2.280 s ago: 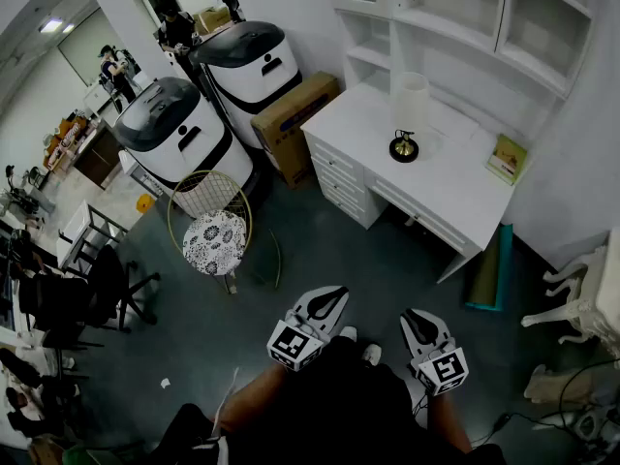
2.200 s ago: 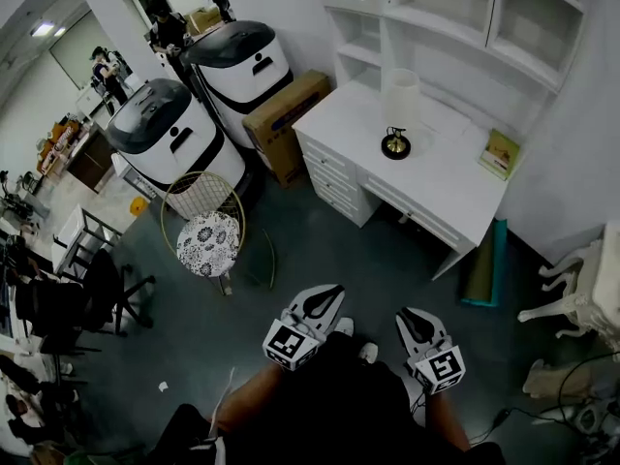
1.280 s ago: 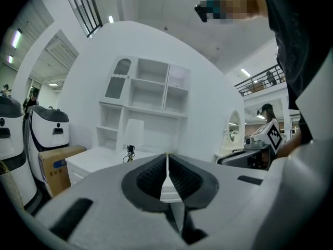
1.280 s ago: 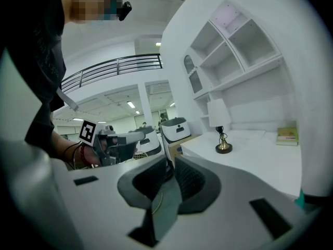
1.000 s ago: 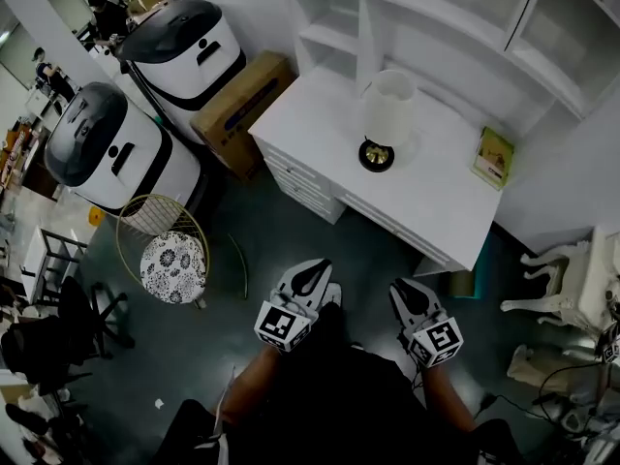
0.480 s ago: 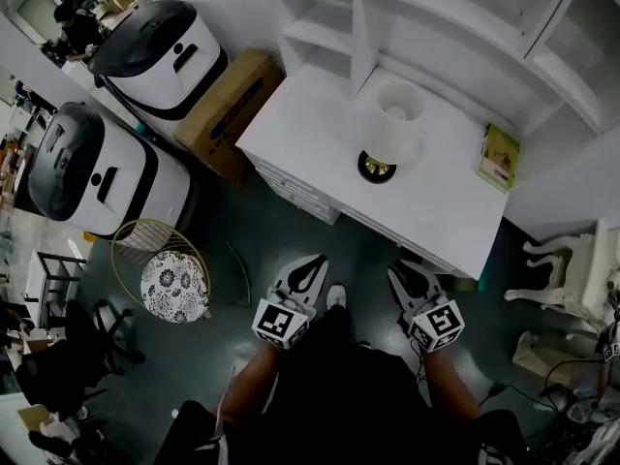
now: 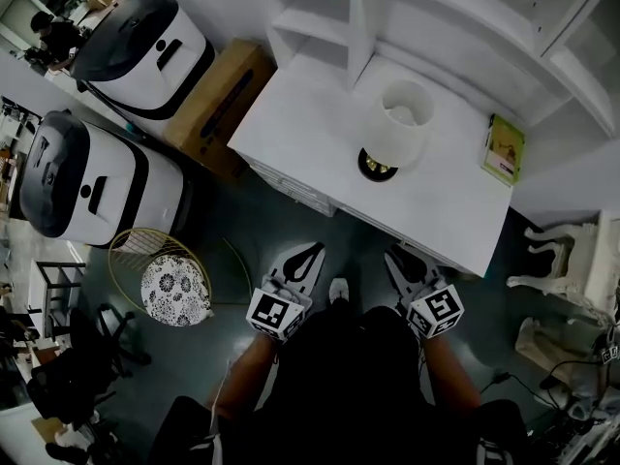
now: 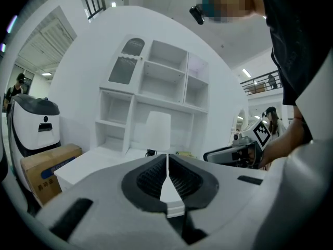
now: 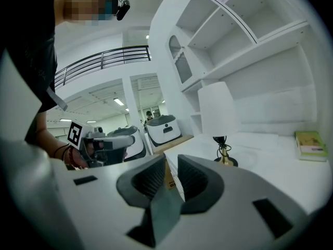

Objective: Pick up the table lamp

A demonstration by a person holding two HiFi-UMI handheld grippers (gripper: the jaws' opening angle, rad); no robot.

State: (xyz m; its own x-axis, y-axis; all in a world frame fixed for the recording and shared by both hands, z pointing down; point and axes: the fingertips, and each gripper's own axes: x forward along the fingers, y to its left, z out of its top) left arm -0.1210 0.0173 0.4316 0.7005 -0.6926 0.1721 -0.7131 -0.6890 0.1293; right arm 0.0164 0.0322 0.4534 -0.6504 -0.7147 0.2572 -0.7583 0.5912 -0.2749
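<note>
The table lamp (image 7: 404, 124), with a white shade and a black-and-brass base, stands upright on the white desk (image 7: 310, 114). Both grippers hover over the dark floor just short of the desk's front edge, well clear of the lamp. My left gripper (image 7: 310, 252) is shut and empty; in the left gripper view its jaws (image 8: 167, 158) meet, with the lamp (image 8: 157, 130) straight ahead. My right gripper (image 7: 396, 255) is shut and empty too. From the right gripper view (image 9: 171, 163), the lamp (image 9: 217, 111) stands ahead and to the right.
A green book (image 7: 506, 149) lies at the desk's right end, under white shelving (image 7: 465, 27). A cardboard box (image 7: 218, 95) and two white-and-black machines (image 7: 145, 37) stand left of the desk. A gold wire stool (image 7: 176, 289) is at lower left, a white chair (image 7: 572, 260) at right.
The person has walked toward the desk, so the desk and lamp have drawn much closer to both grippers. Both grippers stay shut and empty.
</note>
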